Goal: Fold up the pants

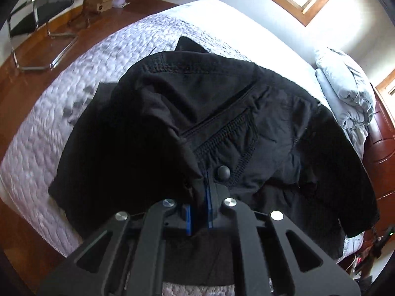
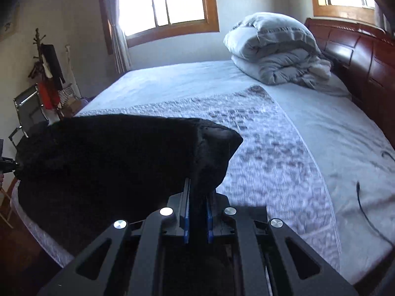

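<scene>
Left wrist view shows my left gripper (image 1: 198, 194) clamped on the black pants (image 1: 222, 113) at centre frame, my right gripper (image 2: 198, 197) pinching them above the bed (image 2: 308, 123).

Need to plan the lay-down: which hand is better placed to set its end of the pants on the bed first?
Probably right. Its tongs hold the pants with open bed directly ahead; the left tongs' view is mostly covered by hanging cloth.

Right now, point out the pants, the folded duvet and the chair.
pants (image 1: 222, 103): left wrist view, fabric above the pocket.
folded duvet (image 2: 276, 49): right wrist view, middle of the bundle.
chair (image 1: 42, 7): left wrist view, dark backrest.
</scene>
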The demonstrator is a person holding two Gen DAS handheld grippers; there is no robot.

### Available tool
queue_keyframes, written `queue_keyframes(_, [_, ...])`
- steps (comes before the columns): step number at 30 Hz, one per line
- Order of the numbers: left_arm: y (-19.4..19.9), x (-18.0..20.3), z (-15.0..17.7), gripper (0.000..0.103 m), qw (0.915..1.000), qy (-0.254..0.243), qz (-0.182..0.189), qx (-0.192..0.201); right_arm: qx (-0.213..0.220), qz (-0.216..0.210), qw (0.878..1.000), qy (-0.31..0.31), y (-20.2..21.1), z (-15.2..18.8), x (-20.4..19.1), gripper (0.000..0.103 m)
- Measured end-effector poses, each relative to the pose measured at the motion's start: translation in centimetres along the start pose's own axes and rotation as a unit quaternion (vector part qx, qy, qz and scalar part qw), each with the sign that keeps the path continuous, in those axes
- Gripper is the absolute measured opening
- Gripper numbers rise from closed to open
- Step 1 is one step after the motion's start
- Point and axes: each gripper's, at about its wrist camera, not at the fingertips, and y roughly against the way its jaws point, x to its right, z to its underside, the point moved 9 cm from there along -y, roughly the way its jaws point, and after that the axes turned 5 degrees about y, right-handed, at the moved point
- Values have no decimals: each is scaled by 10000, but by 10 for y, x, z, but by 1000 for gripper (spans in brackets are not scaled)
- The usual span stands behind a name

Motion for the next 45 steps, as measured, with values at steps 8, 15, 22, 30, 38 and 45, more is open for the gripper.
queue_keyframes(8, [2, -27, 23, 8, 9999, 129, 88, -30, -343, 61, 9978, -558, 4, 50, 19, 10])
queue_keyframes(15, [-3, -38, 38, 9, 9997, 184, 128, -69, -994, 89, 9924, -720, -4, 106, 15, 14])
queue_keyframes(22, [-7, -39, 40, 9, 9997, 118, 196, -27, -1442, 886, 9854, -156, 19, 115, 16, 82])
queue_keyframes(30, [-13, -36, 45, 9, 9992, 138, 385, -11, 10, 339, 9851, 1687, 44, -30, -123, 91])
queue_keyframes(38, [-18, -42, 49, 10, 9989, 101, 454, 17, 170, -1425, 9353, 3236, -67, -63, -371, 92])
queue_keyframes(45, [-20, -41, 47, 11, 9985, 108, 530, 1, -99, -798, 9140, 3977, -155, -38, -421, 92])
